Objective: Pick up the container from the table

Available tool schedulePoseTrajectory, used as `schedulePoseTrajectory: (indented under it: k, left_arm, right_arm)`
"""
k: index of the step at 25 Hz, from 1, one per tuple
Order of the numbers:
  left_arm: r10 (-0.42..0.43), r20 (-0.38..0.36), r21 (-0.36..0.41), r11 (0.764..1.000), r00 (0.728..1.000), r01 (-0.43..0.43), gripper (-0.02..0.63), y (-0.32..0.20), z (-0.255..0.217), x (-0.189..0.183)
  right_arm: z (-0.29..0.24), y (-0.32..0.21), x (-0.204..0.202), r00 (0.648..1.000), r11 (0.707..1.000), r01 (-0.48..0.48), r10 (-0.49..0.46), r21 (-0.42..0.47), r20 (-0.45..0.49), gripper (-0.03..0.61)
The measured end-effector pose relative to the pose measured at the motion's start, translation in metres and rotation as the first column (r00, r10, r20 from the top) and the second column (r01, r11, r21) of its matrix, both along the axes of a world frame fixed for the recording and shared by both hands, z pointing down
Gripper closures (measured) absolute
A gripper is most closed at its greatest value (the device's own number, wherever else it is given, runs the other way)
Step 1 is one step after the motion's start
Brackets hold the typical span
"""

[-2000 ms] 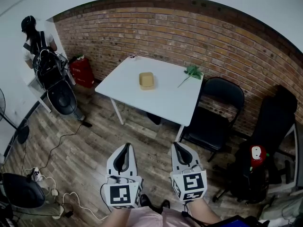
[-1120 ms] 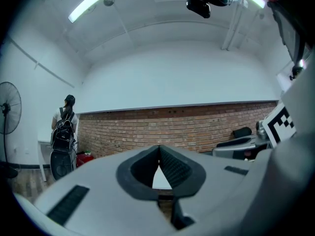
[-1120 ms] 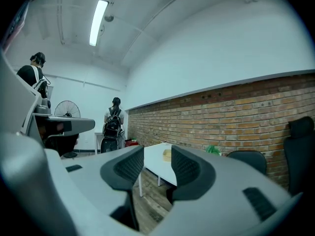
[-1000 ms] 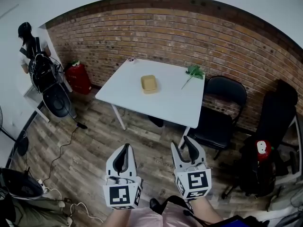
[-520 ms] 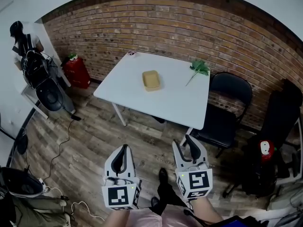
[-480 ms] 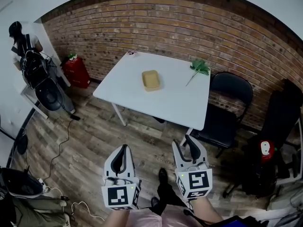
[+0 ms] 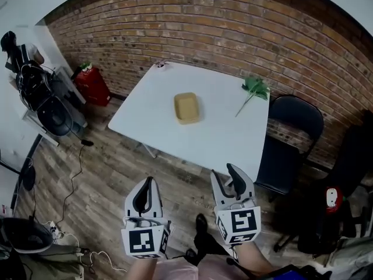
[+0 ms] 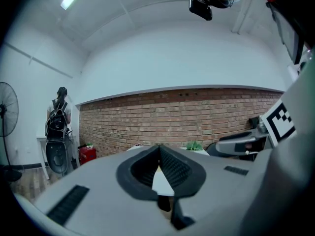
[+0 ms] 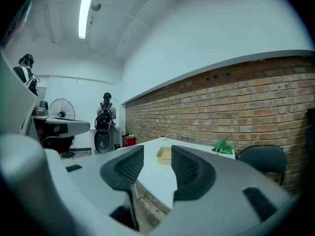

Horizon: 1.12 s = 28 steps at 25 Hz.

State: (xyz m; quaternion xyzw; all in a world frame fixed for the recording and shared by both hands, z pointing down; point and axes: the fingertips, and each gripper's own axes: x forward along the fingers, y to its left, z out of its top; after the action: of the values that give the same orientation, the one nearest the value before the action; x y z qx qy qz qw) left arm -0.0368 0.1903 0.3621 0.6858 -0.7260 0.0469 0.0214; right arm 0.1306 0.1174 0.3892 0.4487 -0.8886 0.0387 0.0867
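My left tool [image 7: 149, 182] is closed on nothing, my right tool [image 7: 224, 174] a little open, empty. The yellow container [image 7: 187, 108], seemingly empty, lies on the far desk [image 7: 215, 139].

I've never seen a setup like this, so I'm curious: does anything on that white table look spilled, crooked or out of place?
Nothing looks spilled or broken. The shallow yellow container sits upright near the middle of the white square table. The only oddity: a green leafy sprig lying loose near its far right corner.
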Motion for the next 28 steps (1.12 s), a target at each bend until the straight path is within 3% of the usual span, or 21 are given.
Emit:
schedulePoseTrajectory:
  k: [9,18,28]
  left_arm:
    - [-0.029,0.015,0.015,0.999,0.999,0.029,0.604,-0.082,-0.012,-0.009]
    - [-0.063,0.026,0.057,0.997,0.998,0.061,0.604,-0.128,-0.032,-0.029]
    - [-0.056,-0.009,0.024,0.998,0.998,0.056,0.604,-0.176,-0.003,-0.071]
  right_arm:
    - [-0.012,-0.084,-0.016,0.999,0.999,0.038,-0.038,0.011,0.008,0.4]
    - [-0.032,-0.143,-0.039,0.998,0.997,0.06,-0.061,0.048,0.018,0.4]
    - [-0.005,-0.189,-0.074,0.999,0.999,0.043,-0.042,0.007,-0.027,0.4]
